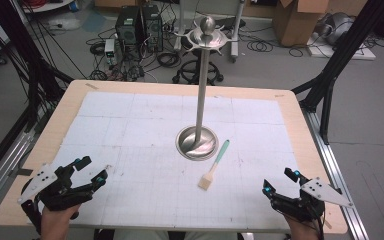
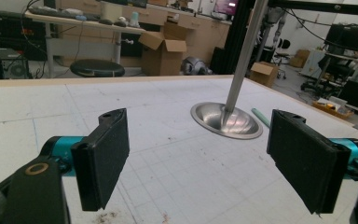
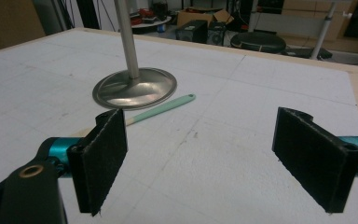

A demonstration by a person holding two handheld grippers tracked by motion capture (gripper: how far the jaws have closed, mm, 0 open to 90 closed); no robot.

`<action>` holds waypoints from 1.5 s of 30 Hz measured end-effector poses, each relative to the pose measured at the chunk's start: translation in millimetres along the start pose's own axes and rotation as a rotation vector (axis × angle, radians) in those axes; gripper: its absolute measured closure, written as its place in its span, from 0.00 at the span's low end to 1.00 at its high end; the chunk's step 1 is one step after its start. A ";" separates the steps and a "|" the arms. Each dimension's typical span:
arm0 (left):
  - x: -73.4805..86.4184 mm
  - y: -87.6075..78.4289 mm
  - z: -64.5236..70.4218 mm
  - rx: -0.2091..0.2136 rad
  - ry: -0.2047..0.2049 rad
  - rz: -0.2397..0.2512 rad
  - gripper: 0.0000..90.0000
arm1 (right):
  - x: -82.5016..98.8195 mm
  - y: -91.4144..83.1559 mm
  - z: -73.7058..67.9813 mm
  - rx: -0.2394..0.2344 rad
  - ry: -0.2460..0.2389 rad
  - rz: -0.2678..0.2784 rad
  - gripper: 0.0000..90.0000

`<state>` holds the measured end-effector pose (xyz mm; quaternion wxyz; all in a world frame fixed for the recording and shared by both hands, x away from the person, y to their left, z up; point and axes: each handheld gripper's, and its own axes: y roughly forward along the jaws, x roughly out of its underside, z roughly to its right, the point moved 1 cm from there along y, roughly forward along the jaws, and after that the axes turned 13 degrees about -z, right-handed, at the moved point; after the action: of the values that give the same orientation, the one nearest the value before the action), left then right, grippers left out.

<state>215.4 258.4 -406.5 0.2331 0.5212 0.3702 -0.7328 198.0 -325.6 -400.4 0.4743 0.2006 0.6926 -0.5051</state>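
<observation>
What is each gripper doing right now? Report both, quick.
Left gripper: open, holding nothing, above the white gridded mat.
Right gripper: open, holding nothing, near the mint-handled pastry brush.

One metal stand (image 1: 200, 90), one brush (image 1: 214, 165), two grippers (image 1: 93, 171)

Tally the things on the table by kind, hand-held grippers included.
Metal stand: 1
Brush with green handle: 1
Hand-held grippers: 2, the left hand-held gripper and the right hand-held gripper, both open and empty
Total: 4

Mint-handled brush (image 1: 215, 166) — silver stand (image 1: 198, 141) — white gridded mat (image 1: 130, 145).
</observation>
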 end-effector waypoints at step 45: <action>3.8 1.3 -5.4 0.010 -0.028 -0.009 0.23 | -37.4 132.2 -74.0 -0.100 -0.149 -0.344 0.99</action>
<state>218.2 262.0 -411.5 0.2325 0.5105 0.3657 -0.7427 281.9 -198.1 -432.6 0.4404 0.0174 0.7037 -0.5573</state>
